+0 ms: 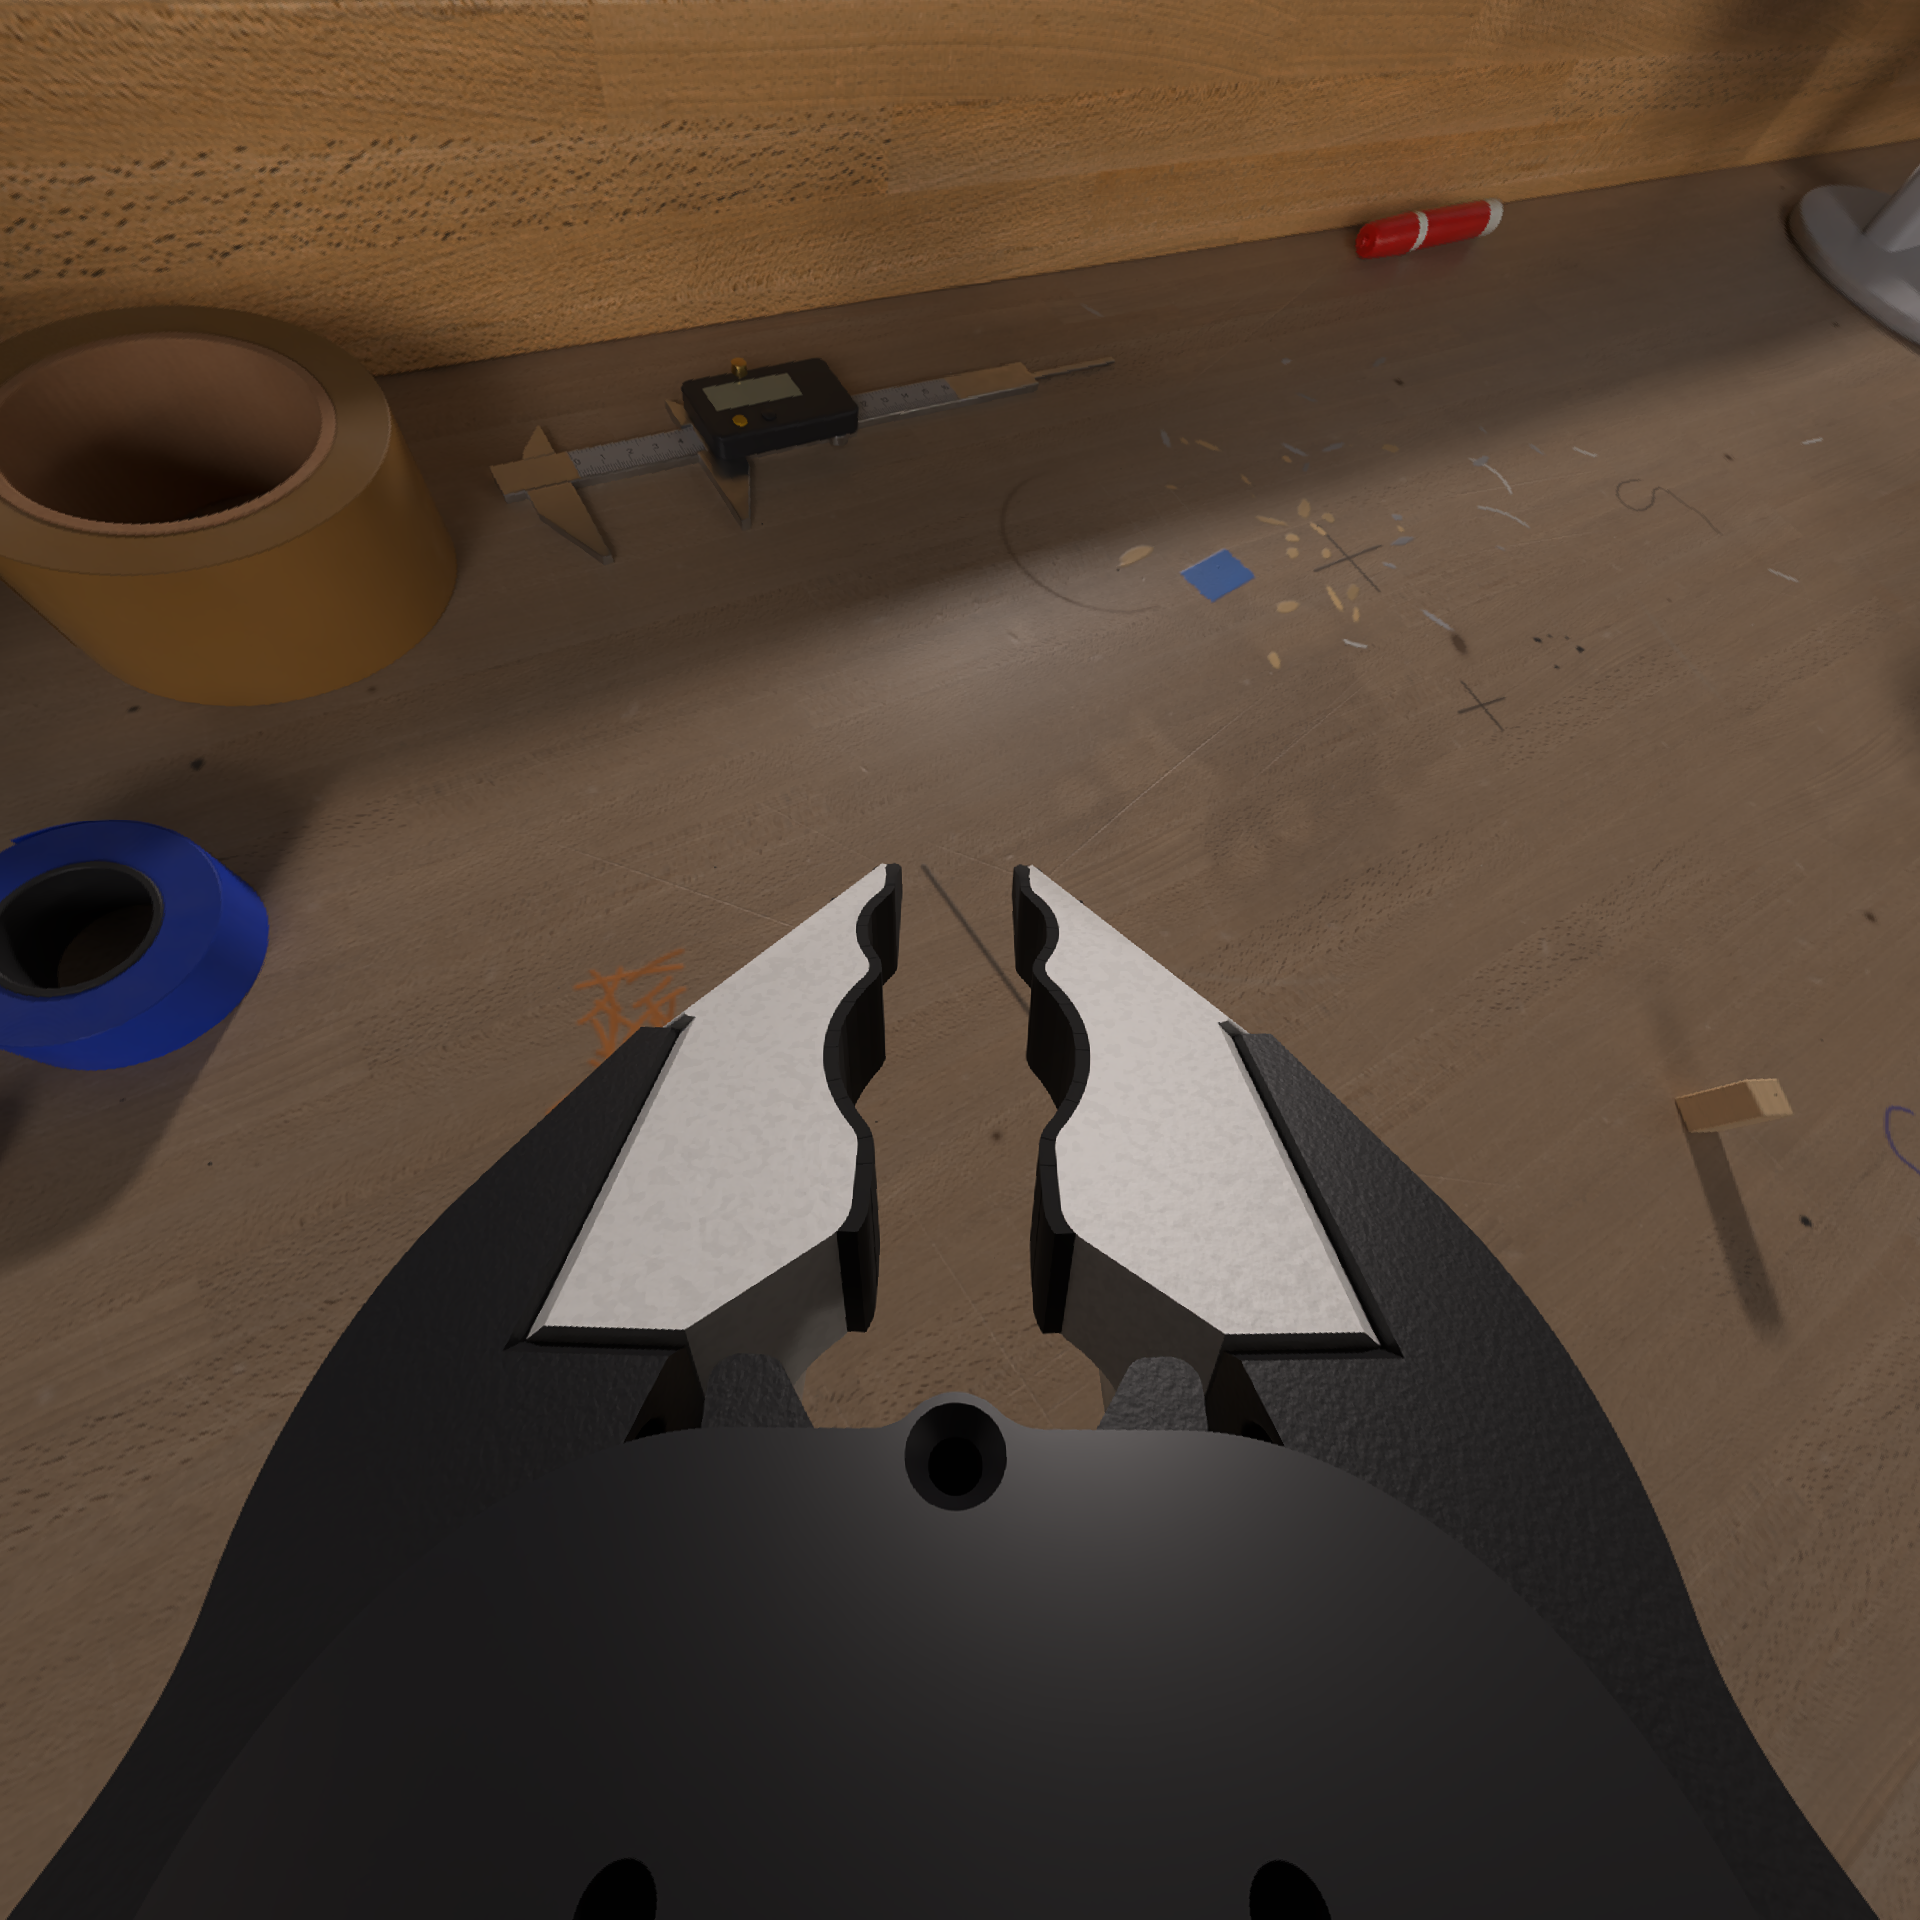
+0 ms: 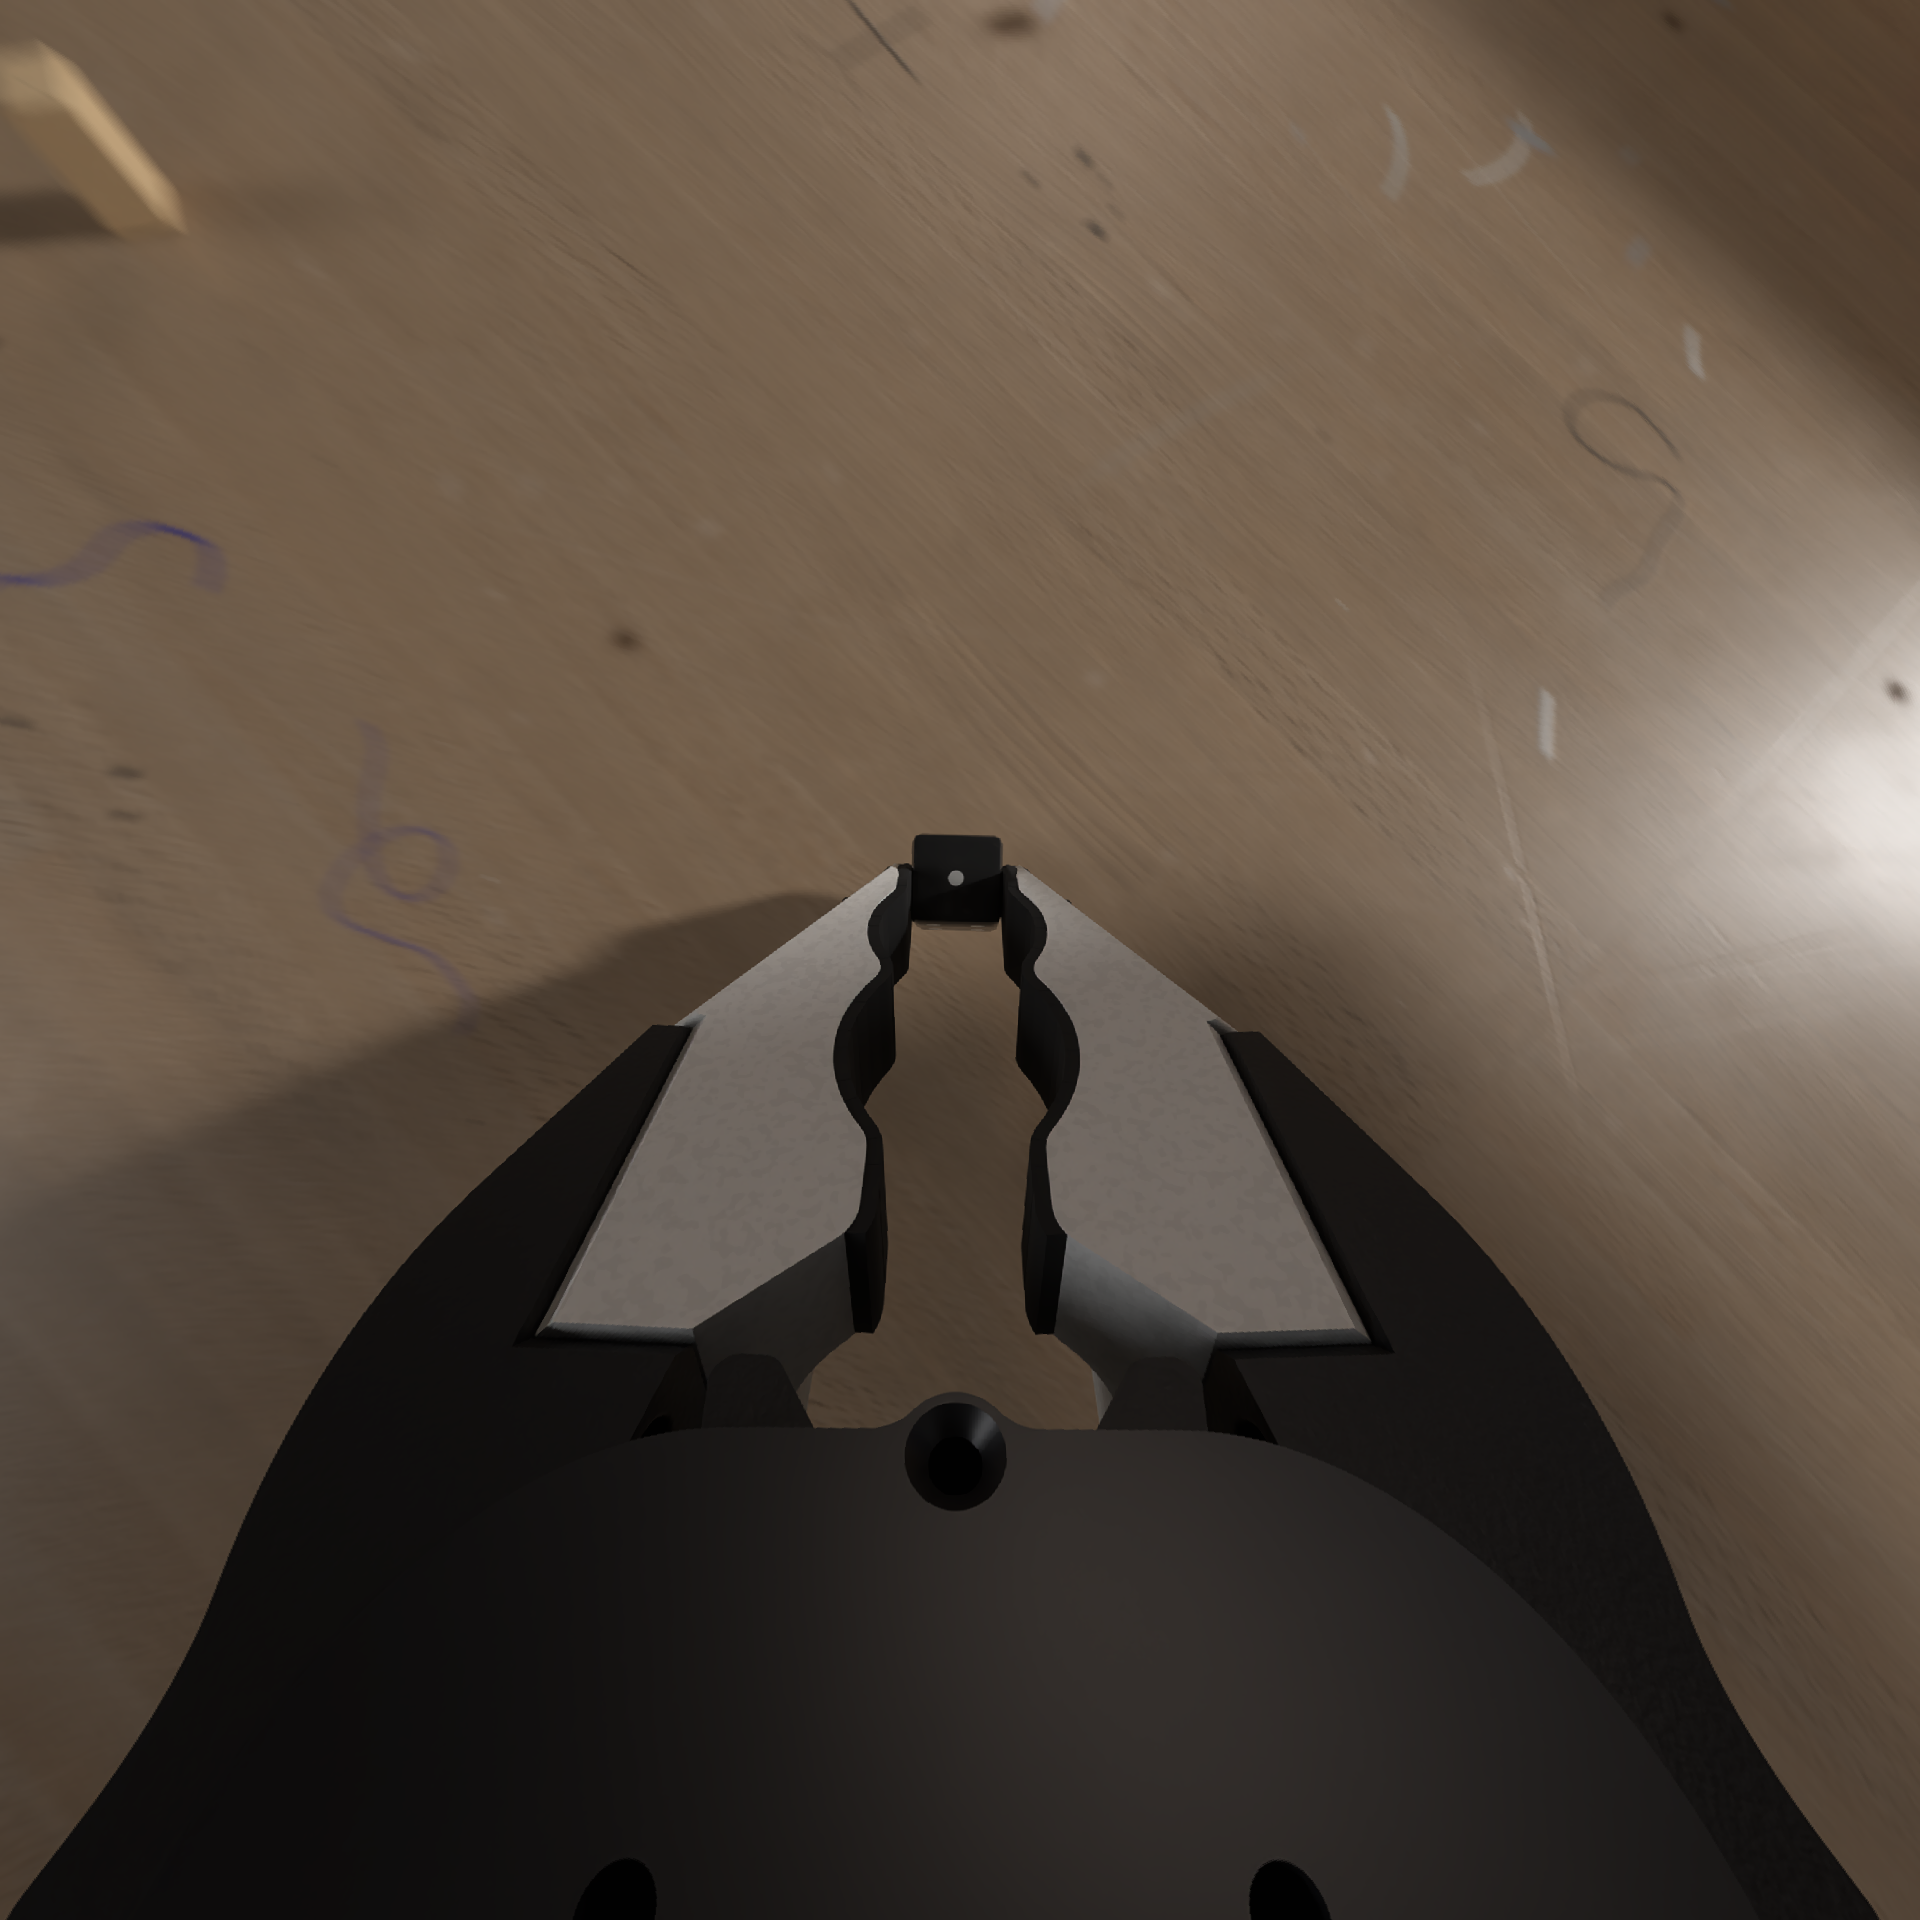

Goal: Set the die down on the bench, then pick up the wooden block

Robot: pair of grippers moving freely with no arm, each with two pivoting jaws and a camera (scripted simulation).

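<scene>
Tape rolls (image 1: pixel 197 499) left of claw (image 1: pixel 956 883)

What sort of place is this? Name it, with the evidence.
Most likely a workshop bench: a scuffed wooden benchtop with pencil marks and shavings, a digital caliper, and rolls of brown tape and blue tape.

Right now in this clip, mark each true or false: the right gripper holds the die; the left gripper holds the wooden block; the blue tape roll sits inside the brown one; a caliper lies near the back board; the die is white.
1. The right gripper holds the die: true.
2. The left gripper holds the wooden block: false; it is empty, and the block lies on the bench off to its right.
3. The blue tape roll sits inside the brown tape roll: false; they lie apart.
4. A caliper lies near the back board: true.
5. The die is white: false; it is black.
</scene>
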